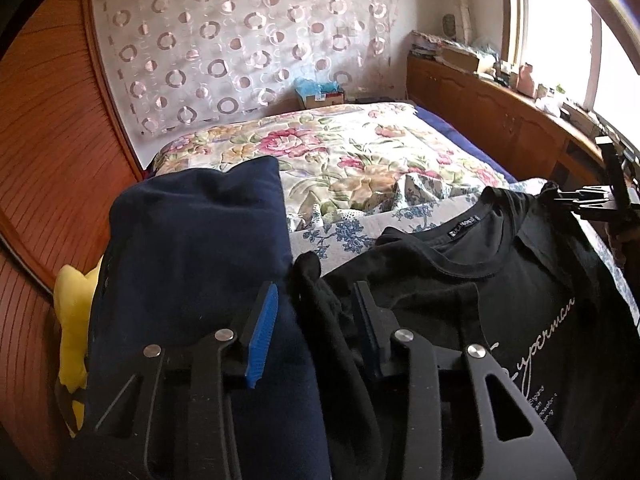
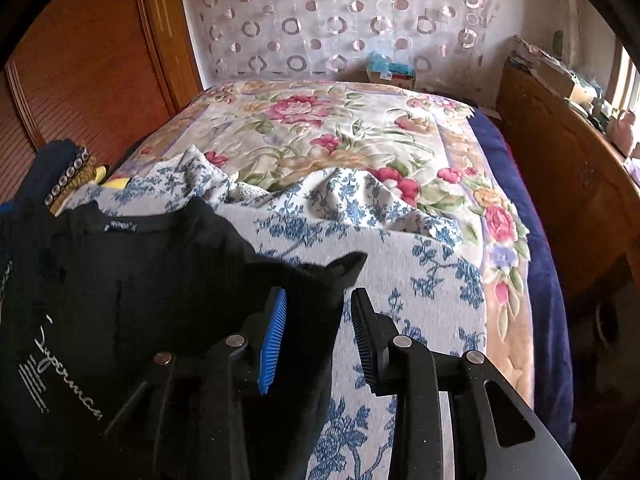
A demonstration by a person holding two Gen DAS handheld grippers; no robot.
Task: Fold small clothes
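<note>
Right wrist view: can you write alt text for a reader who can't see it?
The right gripper straddles a bunched edge of a black T-shirt with white script, which lies on a blue-flowered white cloth; whether the pads pinch the fabric is unclear. Beyond lies a bed under a pink floral quilt, with a circle-patterned curtain behind it.

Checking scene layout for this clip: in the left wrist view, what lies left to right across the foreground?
Yellow cloth → navy folded garment → left gripper → black T-shirt.
</note>
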